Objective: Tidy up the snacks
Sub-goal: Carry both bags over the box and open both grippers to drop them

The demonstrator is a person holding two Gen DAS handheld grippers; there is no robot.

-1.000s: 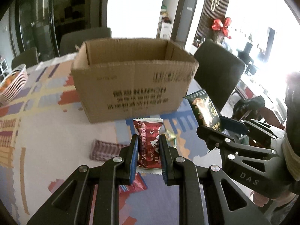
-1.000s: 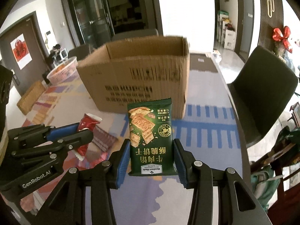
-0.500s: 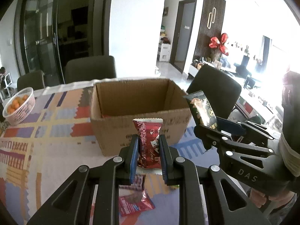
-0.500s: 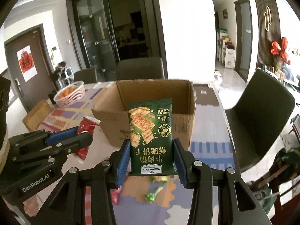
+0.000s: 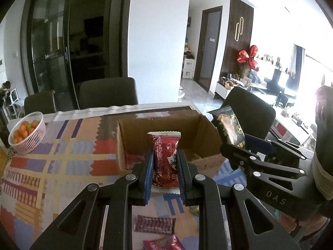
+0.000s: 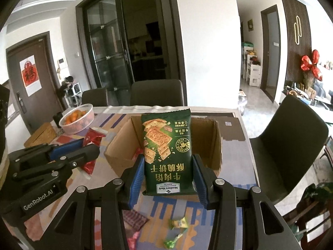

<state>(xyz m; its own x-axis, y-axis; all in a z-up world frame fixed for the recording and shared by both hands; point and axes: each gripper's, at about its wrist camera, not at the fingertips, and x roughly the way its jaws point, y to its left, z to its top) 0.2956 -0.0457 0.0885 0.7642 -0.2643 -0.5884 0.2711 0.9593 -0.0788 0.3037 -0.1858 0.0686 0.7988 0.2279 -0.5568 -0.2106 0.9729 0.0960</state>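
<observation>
1. Red packet [image 5: 166, 160]: glossy dark-red wrapper with white print and a crimped, serrated top edge. It stands upright, pinched at its lower half between the blue pads of the left gripper [image 5: 164, 174], whose jaws are nearly closed on it. It hangs in front of the box's near wall.
2. Green packet [image 6: 167, 152]: dark green pouch, wider than the red one, with a picture of square crackers, a round gold seal, gold characters and a white label at the bottom; the print reads upside down. It stands upright, clamped by its side edges in the right gripper [image 6: 168, 176], whose jaws stand about half open around it. It also hangs in front of the box's near wall.
3. Box [image 5: 208, 129]: open brown carton, flaps folded down, far from both grippers at the table's middle. Something red lies inside at the near left corner.
4. Table [image 5: 62, 162]: cloth patterned in orange, purple, blue and red blocks.
5. Loose snacks near the grippers: a checked red bar [image 5: 154, 224], another red packet [image 5: 164, 243], and green candies [image 6: 179, 223].
6. Basket [image 5: 31, 141]: white, holding oranges, at far left.
</observation>
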